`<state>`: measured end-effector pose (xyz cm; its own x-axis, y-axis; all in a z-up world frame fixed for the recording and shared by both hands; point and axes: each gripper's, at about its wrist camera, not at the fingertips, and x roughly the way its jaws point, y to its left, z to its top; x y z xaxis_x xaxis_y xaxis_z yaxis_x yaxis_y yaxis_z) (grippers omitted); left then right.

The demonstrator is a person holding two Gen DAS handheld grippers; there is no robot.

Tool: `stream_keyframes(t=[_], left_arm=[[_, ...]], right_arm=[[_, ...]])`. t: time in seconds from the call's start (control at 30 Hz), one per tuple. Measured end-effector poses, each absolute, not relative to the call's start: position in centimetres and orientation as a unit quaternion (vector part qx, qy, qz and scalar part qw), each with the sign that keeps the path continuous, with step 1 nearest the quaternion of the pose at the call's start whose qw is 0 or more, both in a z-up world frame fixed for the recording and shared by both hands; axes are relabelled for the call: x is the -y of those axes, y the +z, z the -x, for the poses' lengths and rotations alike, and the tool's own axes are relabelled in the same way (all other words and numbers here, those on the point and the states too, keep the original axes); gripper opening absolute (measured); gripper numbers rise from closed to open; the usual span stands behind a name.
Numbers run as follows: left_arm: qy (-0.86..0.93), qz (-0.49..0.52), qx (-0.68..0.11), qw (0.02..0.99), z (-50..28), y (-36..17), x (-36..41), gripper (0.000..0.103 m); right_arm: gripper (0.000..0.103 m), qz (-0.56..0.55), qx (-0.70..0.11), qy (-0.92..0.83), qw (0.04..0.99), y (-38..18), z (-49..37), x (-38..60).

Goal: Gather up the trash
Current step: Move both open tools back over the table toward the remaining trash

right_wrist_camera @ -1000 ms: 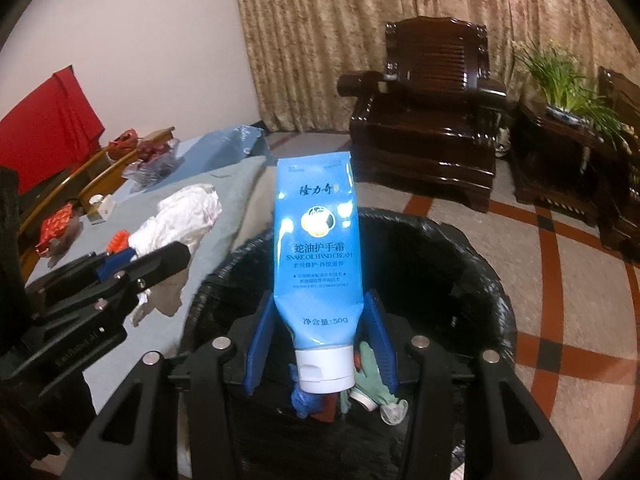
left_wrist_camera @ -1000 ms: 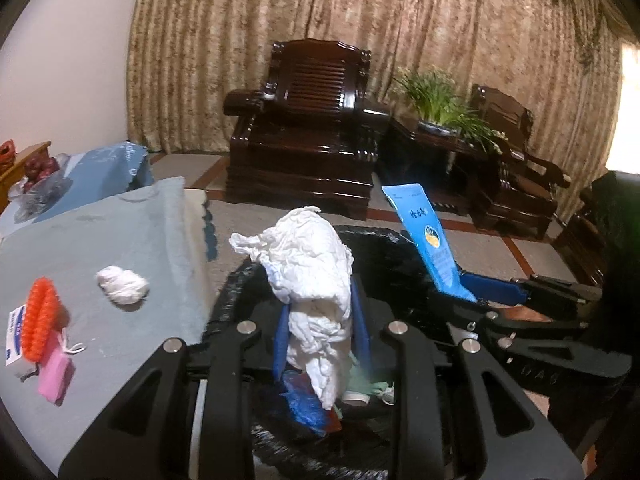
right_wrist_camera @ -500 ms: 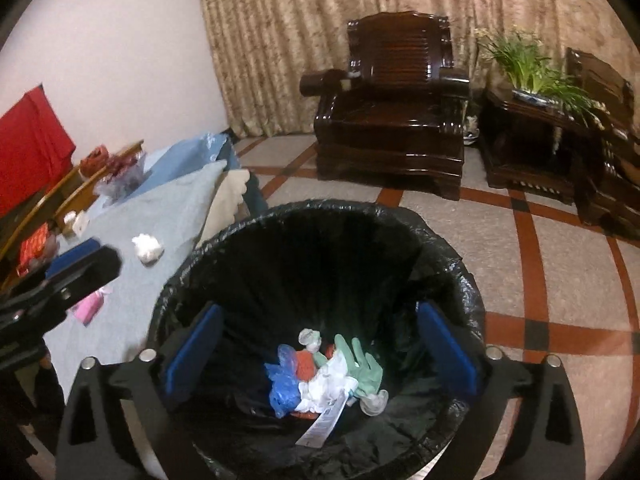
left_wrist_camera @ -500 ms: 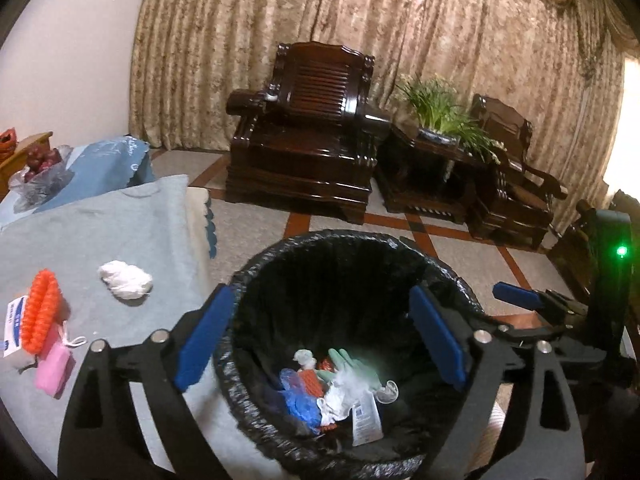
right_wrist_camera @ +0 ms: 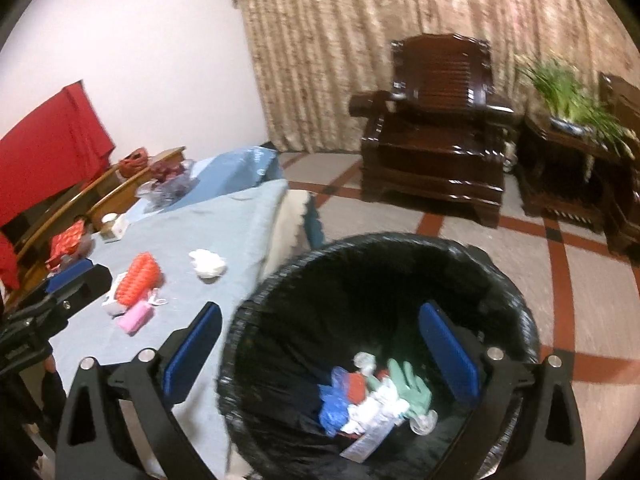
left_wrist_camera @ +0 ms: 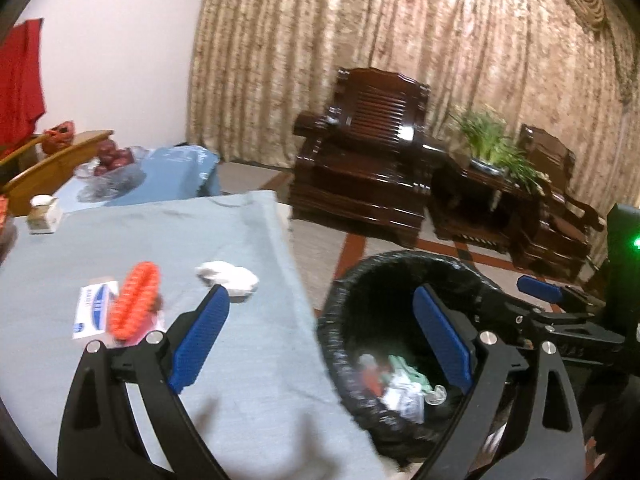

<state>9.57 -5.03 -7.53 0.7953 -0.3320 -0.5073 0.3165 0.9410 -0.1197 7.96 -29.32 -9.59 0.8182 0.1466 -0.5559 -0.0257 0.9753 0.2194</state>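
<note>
Item: left gripper (left_wrist_camera: pixel 320 336), fingers spread wide, nothing between them; it straddles the edge where the blue-covered surface (left_wrist_camera: pixel 140 240) meets the trash bin (left_wrist_camera: pixel 352 280). Item: right gripper (right_wrist_camera: pixel 320 350), fingers likewise wide and empty, hanging over the bin's mouth, lower centre of the right wrist view. Item: trash bin, black liner, standing on the floor just beside the surface's near edge; at its bottom lie discarded scraps (right_wrist_camera: pixel 372 400), among them white paper, a blue piece, a red piece and a pale green glove. Item: crumpled white tissue (left_wrist_camera: pixel 228 276), the remaining loose trash by judgement, lying on the surface at centre left of the left wrist view, just beyond the tip of the left gripper's left-hand finger and up-left of the gripper's centre; in the right wrist view it sits at left centre (right_wrist_camera: pixel 208 264), well apart from the right gripper. The wad is roughly round, slightly wider than deep, so no long axis governs the approach. The left gripper is the nearer of the two. Other items, left of the tissue: orange brush (left_wrist_camera: pixel 134 300), white-and-blue packet (left_wrist_camera: pixel 92 312), pink block (right_wrist_camera: pixel 136 318). Motion blur softens fine detail in both views.
</note>
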Motion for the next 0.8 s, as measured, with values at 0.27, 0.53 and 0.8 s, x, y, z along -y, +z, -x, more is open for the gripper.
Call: stream_keyframes(t=[0.27,0.53,0.8], left_arm=[[-0.107,0.027,-0.264,0.958,-9.0,-7.1,-0.7,0.091],[-0.049,0.034,-0.265,0.962,-9.4,-7.4,-5.3,0.091],[-0.003,0.037,-0.27,0.962,-11.8,-8.7,-8.8,0.091]], right_arm=[[0.097,-0.079,-0.295,0.089,0.948,-8.9,-9.9,24.6],[0.097,-0.059,-0.291,0.124,0.947,-9.0,-12.9,19.8],[0.097,-0.042,-0.289,0.143,0.946,-10.3,-17.3,14.7]])
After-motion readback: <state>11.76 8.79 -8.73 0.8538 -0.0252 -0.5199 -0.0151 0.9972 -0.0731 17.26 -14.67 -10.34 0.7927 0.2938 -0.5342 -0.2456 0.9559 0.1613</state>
